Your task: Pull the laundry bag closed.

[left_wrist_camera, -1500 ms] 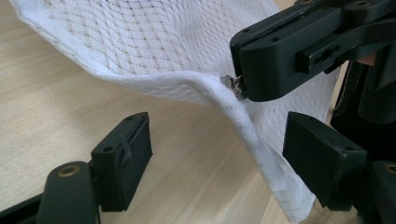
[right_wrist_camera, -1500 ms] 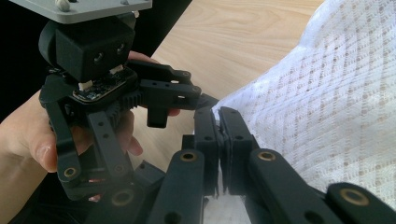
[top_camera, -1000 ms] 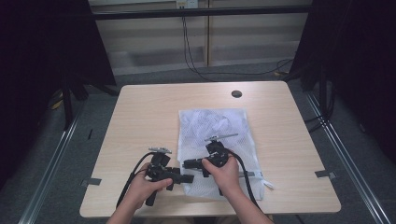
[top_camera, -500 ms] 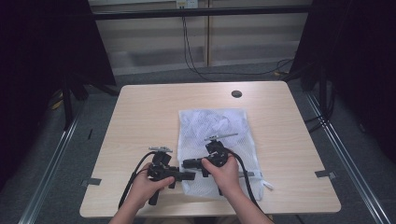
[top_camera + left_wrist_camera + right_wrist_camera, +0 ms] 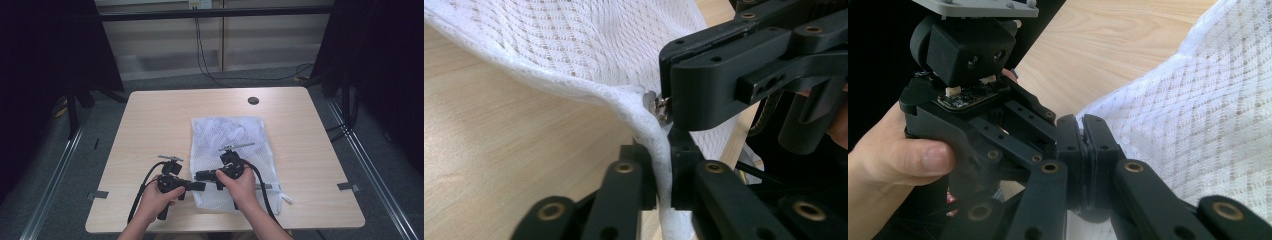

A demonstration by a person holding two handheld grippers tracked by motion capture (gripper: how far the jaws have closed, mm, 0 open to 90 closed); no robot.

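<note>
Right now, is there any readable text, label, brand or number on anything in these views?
None: no print shows on the mesh bag, the table or either tongs.
The wall socket in the high view is too small to read.

A mesh bag [image 5: 232, 145] lay on the tabletop [image 5: 155, 125], right of centre. Both grippers sat at its near-left corner, the left gripper [image 5: 200, 186] just left of the right gripper [image 5: 202, 175].

No readable text, label or number anywhere.
</note>
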